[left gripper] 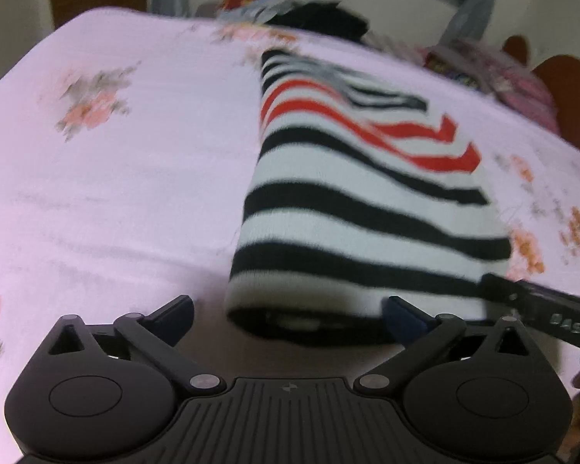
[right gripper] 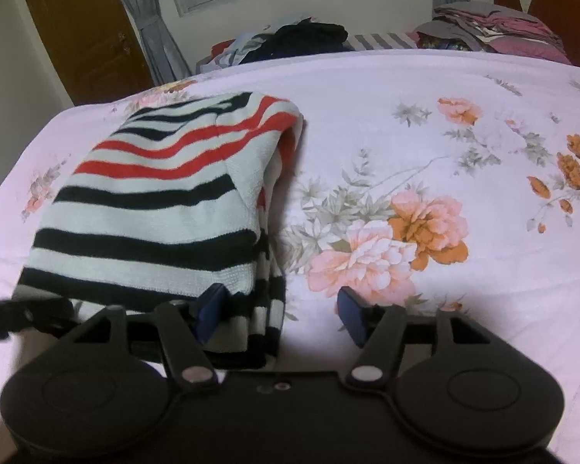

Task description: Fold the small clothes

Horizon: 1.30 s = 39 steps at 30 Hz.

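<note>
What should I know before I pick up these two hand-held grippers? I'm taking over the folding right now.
Left hand-held gripper: open wide at the near end of the striped garment, holding nothing.
Right hand-held gripper: open, the garment's near right corner between its fingers, not pinched.
Garment: lies folded into a long narrow bundle on the floral bedsheet.
Done: this piece looks folded and released.
Left: perhaps one more fold across; then the loose clothes pile at the far edge. A folded stack sits at the far right.
</note>
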{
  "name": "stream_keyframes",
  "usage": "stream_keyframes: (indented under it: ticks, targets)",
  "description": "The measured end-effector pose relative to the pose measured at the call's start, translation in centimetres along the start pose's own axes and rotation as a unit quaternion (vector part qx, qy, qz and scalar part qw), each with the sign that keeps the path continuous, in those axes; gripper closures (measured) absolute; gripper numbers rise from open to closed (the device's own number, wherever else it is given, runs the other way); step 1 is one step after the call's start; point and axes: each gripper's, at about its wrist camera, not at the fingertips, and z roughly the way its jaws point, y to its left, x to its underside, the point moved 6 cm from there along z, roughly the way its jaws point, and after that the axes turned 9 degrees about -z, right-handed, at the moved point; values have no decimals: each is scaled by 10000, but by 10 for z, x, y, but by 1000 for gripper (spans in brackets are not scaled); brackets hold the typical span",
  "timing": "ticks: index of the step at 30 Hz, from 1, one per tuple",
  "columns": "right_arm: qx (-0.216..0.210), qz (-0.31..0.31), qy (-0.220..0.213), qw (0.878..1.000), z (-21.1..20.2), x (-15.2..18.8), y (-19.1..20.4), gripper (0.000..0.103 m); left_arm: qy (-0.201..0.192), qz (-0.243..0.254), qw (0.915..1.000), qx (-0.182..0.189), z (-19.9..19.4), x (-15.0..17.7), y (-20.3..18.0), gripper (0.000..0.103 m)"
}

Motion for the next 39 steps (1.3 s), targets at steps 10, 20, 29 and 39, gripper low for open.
stream_keyframes:
  ticks: [10, 20, 29, 39]
  targets:
    - [-421, 21, -75, 9991, -66, 7, 2, 15, -716, 387, 9959, -397, -69, 21, -12, 0]
    - [-885, -360, -521, 9941, -190, 29, 24, 0, -1677, 404, 9834, -561, -198, 75, -9, 0]
    - [-353, -957, -1261, 9868, -308, 74, 44, 0, -1724, 149, 9826, -675, -297, 146, -6, 0]
    - [-131, -759, -1938, 9780, -376, 104, 36, 0, -2076, -26, 9747, -826, -363, 195, -9, 0]
